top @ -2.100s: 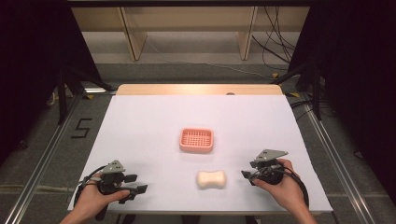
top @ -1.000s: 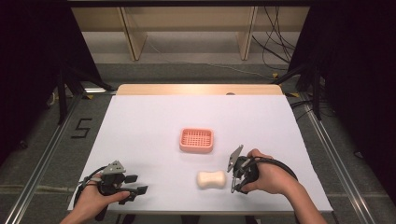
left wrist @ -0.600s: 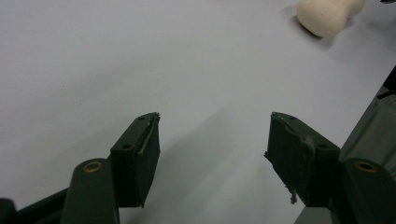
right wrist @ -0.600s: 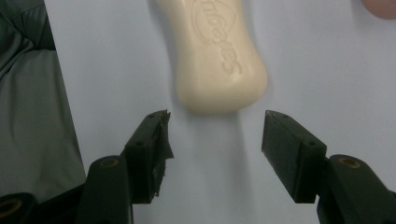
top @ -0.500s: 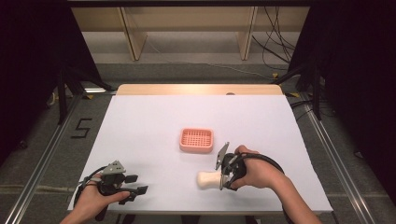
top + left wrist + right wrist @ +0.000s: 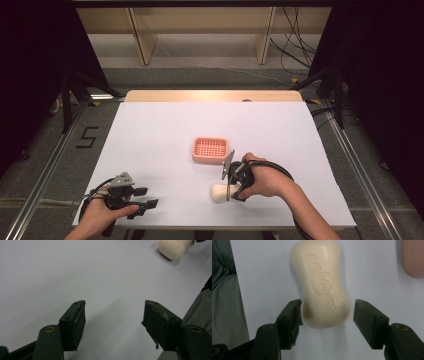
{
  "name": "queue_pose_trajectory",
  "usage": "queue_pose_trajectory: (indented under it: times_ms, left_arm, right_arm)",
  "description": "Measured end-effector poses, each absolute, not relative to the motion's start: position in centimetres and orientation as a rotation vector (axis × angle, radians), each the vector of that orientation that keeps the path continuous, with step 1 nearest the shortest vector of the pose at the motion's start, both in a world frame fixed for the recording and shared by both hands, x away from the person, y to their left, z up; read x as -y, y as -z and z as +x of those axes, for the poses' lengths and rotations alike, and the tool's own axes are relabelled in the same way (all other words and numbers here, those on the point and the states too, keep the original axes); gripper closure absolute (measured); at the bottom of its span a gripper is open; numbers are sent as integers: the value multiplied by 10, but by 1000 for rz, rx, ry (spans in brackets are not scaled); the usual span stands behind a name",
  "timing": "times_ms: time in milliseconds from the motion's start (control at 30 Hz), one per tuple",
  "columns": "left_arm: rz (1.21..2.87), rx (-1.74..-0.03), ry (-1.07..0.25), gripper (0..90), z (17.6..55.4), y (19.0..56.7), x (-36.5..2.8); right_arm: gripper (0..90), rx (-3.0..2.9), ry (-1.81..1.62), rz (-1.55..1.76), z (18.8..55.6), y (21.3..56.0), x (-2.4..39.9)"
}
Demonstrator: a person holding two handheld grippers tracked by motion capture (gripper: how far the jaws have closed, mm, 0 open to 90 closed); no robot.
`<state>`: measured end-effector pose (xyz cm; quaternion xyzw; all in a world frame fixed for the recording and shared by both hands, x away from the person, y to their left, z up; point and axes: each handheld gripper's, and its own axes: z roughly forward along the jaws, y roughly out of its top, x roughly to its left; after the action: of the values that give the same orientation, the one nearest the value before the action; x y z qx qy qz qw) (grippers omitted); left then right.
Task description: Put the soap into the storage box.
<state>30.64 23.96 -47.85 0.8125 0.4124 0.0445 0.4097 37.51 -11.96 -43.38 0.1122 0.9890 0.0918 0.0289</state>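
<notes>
Both tongs stand open: the right gripper (image 6: pixel 231 184) has just been widening its jaws and now straddles the near end of the cream-coloured, waisted bar of soap (image 6: pixel 321 285), pads clear of it on either side, while the left gripper (image 6: pixel 131 200) idles near the table's front left with nothing between its jaws.

The soap lies flat on the white table (image 6: pixel 160 130), just in front of the pink slotted plastic soap dish (image 6: pixel 211 150) and apart from it.

The step in hand looks like the pick-up. To do it well, the right gripper should slide further along the bar so the pads meet at its narrow waist rather than its rounded end, where a smooth bar could squirt out; then close squarely and evenly before lifting.

From the right gripper view, the gaps at each pad and the embossed lettering on the soap's top face are plain, whereas from the high view the hand covers much of the bar (image 6: pixel 218 191). Only the high view gives the layout of dish, soap and both hands. Seen from the left gripper view, one rounded end of the soap (image 6: pixel 175 248) lies across the table.
</notes>
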Motion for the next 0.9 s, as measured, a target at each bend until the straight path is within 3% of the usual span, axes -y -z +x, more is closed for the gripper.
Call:
queue_pose_trajectory:
  times_ms: [900]
  left_arm:
    - [2049,-1033,-112,340,307,479,-239]
  right_arm:
    - [399,-3085,-200,176,384,443,94]
